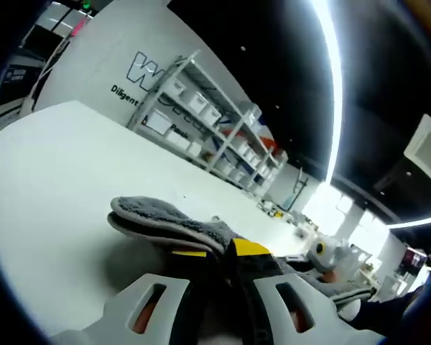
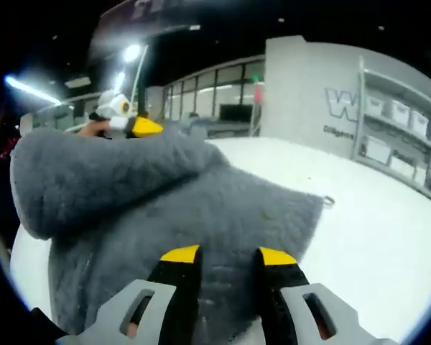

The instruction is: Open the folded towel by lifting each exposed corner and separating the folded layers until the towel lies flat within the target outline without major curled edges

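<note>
White tabletop (image 1: 50, 187) fills the foreground of both views, with shelving of storage bins (image 1: 208, 115) against a lettered wall behind. On the table lies the grey towel (image 2: 179, 208), folded in layers; in the right gripper view a thick fold is lifted and rolled over at upper left, while the rest spreads toward the far right corner, where a small loop tag (image 2: 329, 202) rests on the table. The right gripper (image 2: 226, 262) has its yellow-tipped jaws set a little apart, resting on or just over the near edge of the cloth; whether any layer is pinched between them cannot be told. In the left gripper view the left gripper (image 1: 219, 255) appears clamped on the towel's edge, jaws close together with grey pile between them, though the dark tips blur the contact. No target outline is discernible on the table. Judgement: unfolding is partly under way. To do it well, each gripper should take one layer only, lift clear of the lower layer, and draw outward evenly so the edge does not curl back.
</note>
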`<state>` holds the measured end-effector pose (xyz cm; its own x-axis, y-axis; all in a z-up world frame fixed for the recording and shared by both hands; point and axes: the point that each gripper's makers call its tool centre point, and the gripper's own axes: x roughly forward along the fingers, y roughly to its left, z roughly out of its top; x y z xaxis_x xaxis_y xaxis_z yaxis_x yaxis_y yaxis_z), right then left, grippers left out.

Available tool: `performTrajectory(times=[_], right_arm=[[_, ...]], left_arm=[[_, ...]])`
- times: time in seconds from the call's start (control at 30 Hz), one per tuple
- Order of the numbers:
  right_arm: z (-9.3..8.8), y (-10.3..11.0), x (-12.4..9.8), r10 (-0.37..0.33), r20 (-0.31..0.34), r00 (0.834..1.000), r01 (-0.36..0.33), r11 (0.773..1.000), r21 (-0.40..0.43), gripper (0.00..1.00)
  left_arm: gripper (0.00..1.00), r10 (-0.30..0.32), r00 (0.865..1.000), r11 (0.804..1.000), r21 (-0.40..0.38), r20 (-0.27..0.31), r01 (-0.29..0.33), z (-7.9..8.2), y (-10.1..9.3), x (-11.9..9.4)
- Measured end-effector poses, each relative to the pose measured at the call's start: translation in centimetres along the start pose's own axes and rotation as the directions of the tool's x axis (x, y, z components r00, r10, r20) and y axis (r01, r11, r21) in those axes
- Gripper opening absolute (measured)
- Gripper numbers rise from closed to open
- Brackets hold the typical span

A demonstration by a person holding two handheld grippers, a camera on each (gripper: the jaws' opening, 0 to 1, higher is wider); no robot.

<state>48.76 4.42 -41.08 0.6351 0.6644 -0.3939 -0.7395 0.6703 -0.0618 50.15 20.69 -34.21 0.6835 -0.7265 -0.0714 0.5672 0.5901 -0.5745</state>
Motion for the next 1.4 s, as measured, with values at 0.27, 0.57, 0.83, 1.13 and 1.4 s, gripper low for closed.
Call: performTrajectory(times=[0.27,0.57,0.83,1.13,1.4], right_arm=[[-0.1,0.4,-0.3,0.002,0.002,1.0,-0.002,1.0,-0.007,0.26],[-0.2,0.6,-0.4,0.002,0.002,1.0,-0.002,1.0,-0.015,0.26],[-0.3,0.9,-0.5,0.003,0.003,1.0,-0.003,1.0,-0.015,0.26],[-0.4,1.0,-0.6,0.002,0.003,1.0,-0.002,1.0,-0.016,0.26],[-0.4,1.2,-0.6,0.002,0.004,1.0,-0.002,1.0,-0.015,0.26]], left_arm=[[0.1,0.058,0.998,0.998,-0.001,-0.025,-0.058,-0.6,2.3,-1.0],[0.1,0.115,0.992,0.993,0.042,-0.043,-0.113,-1.5,2.6,-1.7],[0.1,0.154,0.988,0.987,0.06,-0.03,-0.152,-1.0,3.3,-2.4],[0.11,0.218,0.975,0.972,0.101,-0.03,-0.214,0.2,5.1,-3.4],[0.11,0.258,0.965,0.957,0.152,-0.04,-0.249,0.5,6.0,-3.8]])
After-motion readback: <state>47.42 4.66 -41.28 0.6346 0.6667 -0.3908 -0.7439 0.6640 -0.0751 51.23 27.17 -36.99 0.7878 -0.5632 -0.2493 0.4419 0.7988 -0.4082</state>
